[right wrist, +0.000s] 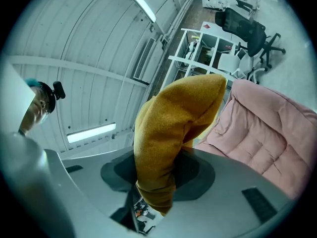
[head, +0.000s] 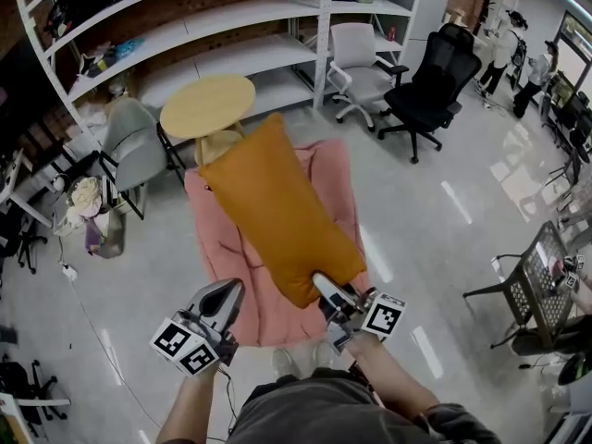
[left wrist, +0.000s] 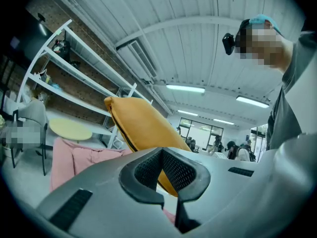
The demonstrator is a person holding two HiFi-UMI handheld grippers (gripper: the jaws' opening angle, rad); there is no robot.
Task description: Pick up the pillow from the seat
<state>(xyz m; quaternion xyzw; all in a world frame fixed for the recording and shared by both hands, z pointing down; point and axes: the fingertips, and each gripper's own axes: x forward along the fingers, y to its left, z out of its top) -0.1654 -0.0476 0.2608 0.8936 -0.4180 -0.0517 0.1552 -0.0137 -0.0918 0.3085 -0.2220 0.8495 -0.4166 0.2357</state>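
A mustard-orange pillow [head: 277,206] hangs tilted in the air above the pink padded seat [head: 217,248]. My right gripper [head: 326,289] is shut on the pillow's near corner; in the right gripper view the fabric [right wrist: 173,128] is bunched between the dark pads of the right gripper [right wrist: 158,177], with the pink seat [right wrist: 267,133] behind it. My left gripper [head: 225,296] is to the left of that corner, apart from the pillow, with its fingertips together and nothing held. The left gripper view looks past the left gripper [left wrist: 162,152] to the raised pillow [left wrist: 143,125] and seat [left wrist: 74,157].
A round yellow table [head: 208,104] stands just behind the seat, with a grey chair [head: 134,146] to its left. White shelving [head: 185,26] lines the back wall. A white office chair [head: 356,63] and a black one [head: 430,86] stand at the back right, a wire-mesh chair [head: 541,276] at the right.
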